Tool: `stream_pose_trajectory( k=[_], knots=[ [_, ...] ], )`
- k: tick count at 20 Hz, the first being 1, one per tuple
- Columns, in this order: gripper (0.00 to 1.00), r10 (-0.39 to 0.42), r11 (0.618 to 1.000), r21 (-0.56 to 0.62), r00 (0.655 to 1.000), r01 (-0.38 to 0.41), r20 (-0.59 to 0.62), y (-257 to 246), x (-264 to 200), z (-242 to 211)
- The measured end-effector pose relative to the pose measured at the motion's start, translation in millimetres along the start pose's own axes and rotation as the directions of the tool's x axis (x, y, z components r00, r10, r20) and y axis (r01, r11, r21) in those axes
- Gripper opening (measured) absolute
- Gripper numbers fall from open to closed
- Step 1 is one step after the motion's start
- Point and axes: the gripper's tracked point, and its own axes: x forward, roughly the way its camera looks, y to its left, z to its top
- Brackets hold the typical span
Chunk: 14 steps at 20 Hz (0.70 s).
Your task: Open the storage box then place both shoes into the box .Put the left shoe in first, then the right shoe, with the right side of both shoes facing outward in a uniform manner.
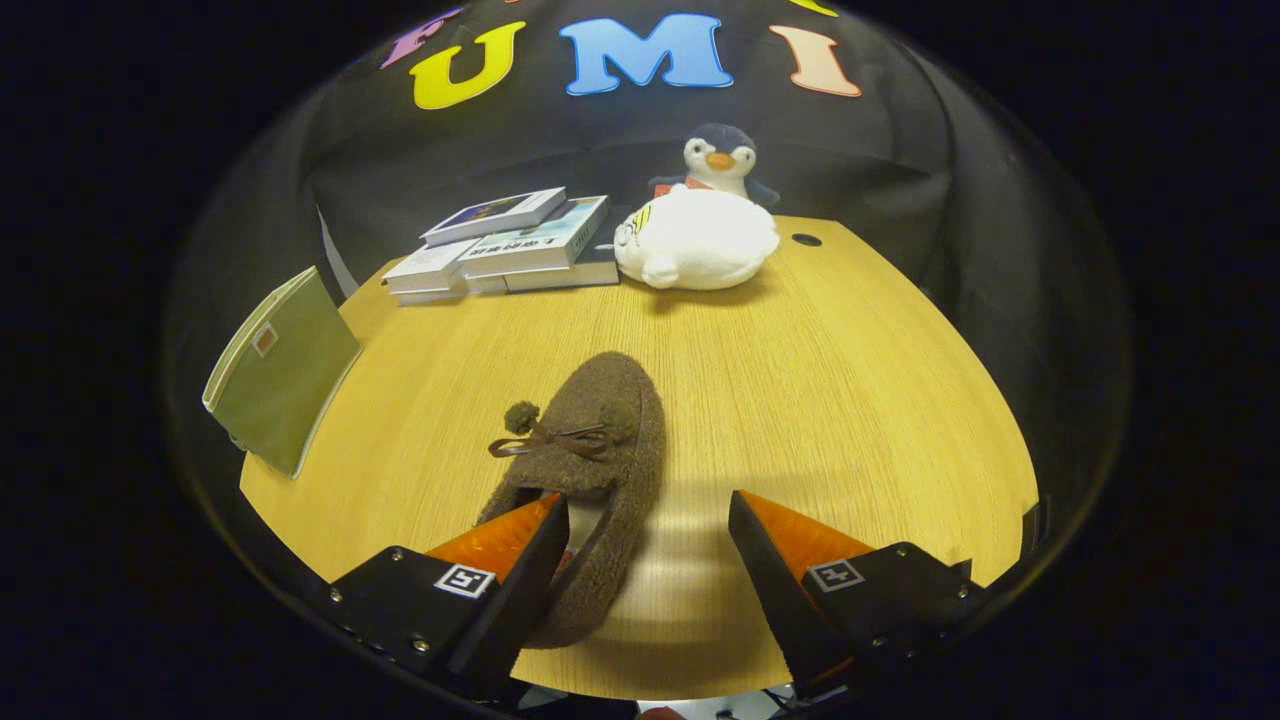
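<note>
A brown fuzzy slipper (590, 450) with a small bow and pom-poms lies on the wooden table (800, 400), its toe pointing away from me. My gripper (648, 525) is open. One finger (510, 545) reaches into the slipper's heel opening, and the other finger (790, 545) stands on the bare table to the slipper's right, apart from it. The slipper's right wall sits between the two fingers. A green storage box (285, 370) stands off the table's left edge, its flat side facing me.
A stack of books (510, 245) lies at the table's far left. A white plush toy (695, 240) rests at the far middle, with a penguin plush (718, 160) behind it. A small dark hole (806, 240) marks the tabletop to their right.
</note>
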Motion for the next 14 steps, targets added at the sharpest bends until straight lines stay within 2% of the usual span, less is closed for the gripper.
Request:
stream_pose_trajectory(
  k=[4, 6, 9, 11, 13, 14],
  knots=[
    [0.98, 0.038, 0.996, 0.077, 0.997, -0.033, -0.070, 5.0, 12.3, -12.1],
    [0.90, 0.073, 0.990, 0.128, 0.993, -0.062, -0.088, 13.0, 14.6, -13.1],
    [0.53, 0.094, 0.982, 0.173, 0.990, -0.075, -0.103, 25.6, 17.8, -13.3],
    [0.38, 0.028, 0.990, 0.140, 0.994, -0.013, -0.107, 18.9, 15.4, -11.7],
    [0.09, 0.022, 0.984, 0.177, 0.994, -0.002, -0.110, 22.8, 14.8, -8.8],
    [0.09, 0.022, 0.982, 0.189, 0.993, 0.001, -0.120, 24.0, 13.3, -7.8]
  ],
)
